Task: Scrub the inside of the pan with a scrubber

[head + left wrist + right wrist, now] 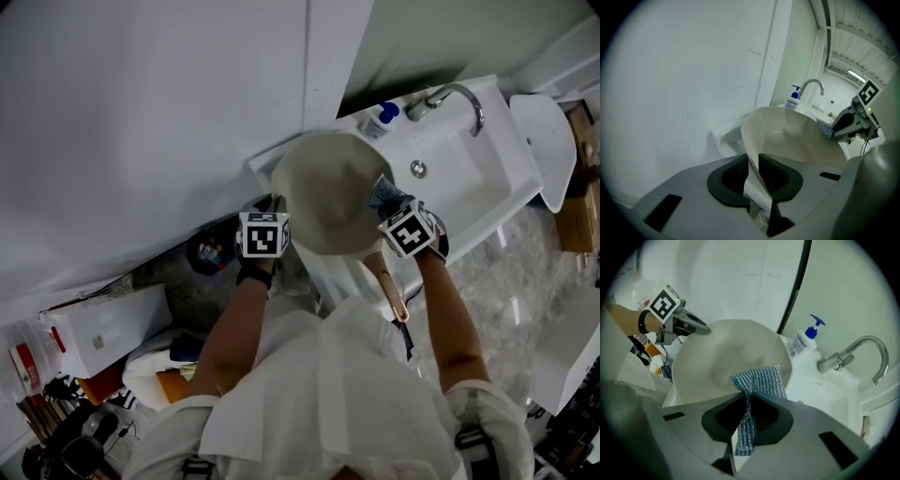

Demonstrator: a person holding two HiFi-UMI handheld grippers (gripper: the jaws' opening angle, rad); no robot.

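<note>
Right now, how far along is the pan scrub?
Done: left hand-held gripper clamps the pan at the sink; right hand-held gripper pinches the scrubber. In hand: scrubber at the pan's inside wall. Left: scrubbing itself; no telling how much is covered.

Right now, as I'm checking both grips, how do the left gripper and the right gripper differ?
The left gripper clamps the rim of the pan; the right gripper pinches a silvery-blue scrubber. In the head view the left gripper sits at the left edge of the pan, the right gripper at its right edge. Both are shut on something and point downward.
</note>
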